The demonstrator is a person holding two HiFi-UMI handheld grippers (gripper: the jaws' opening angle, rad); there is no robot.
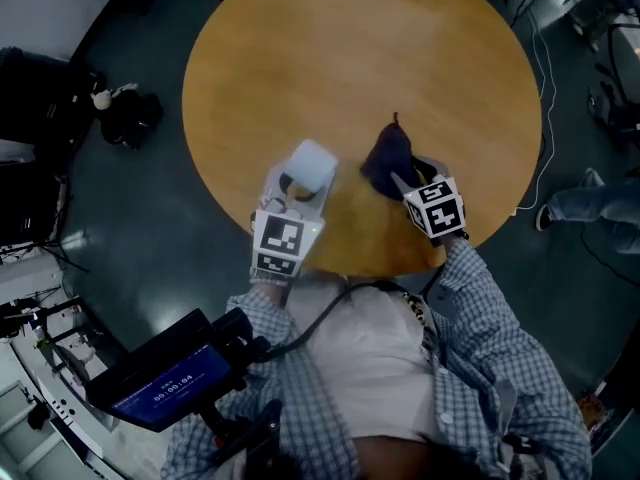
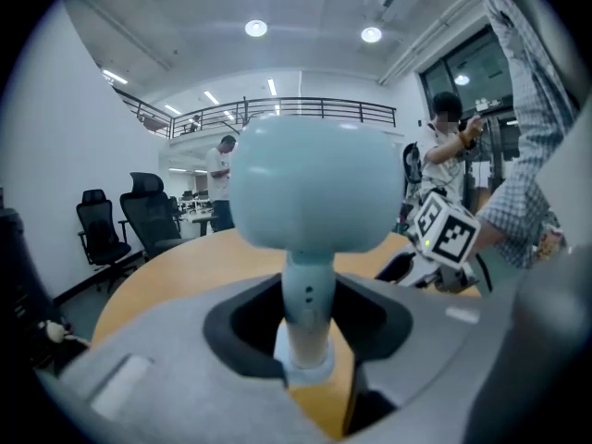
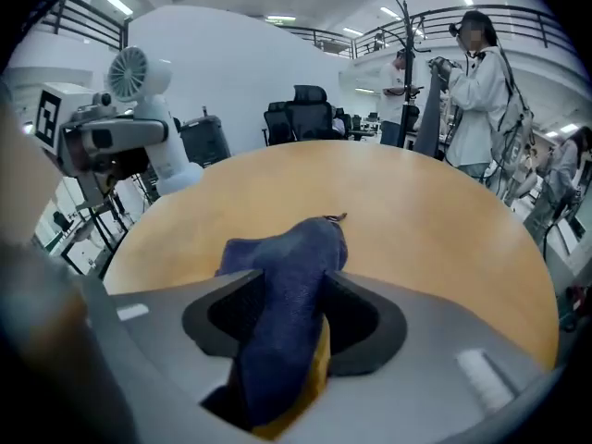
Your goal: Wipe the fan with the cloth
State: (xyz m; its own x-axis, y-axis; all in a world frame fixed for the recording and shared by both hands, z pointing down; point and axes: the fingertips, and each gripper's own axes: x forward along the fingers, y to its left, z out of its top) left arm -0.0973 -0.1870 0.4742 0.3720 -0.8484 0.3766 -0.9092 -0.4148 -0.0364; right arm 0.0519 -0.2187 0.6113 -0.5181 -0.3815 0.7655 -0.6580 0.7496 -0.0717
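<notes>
Below left gripper [image 1: 293, 190] holding fan [image 1: 312, 163], screen [image 1: 165, 380]: timer digits.

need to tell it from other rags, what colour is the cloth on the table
Dark navy blue cloth, clearest in the right gripper view.

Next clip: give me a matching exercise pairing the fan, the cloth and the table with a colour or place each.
1 fan
2 cloth
3 table

A round, wooden
B dark blue, between the open jaws of the right gripper
C pale blue, stem clamped in the left gripper

Pairs: 1-C, 2-B, 3-A
</notes>
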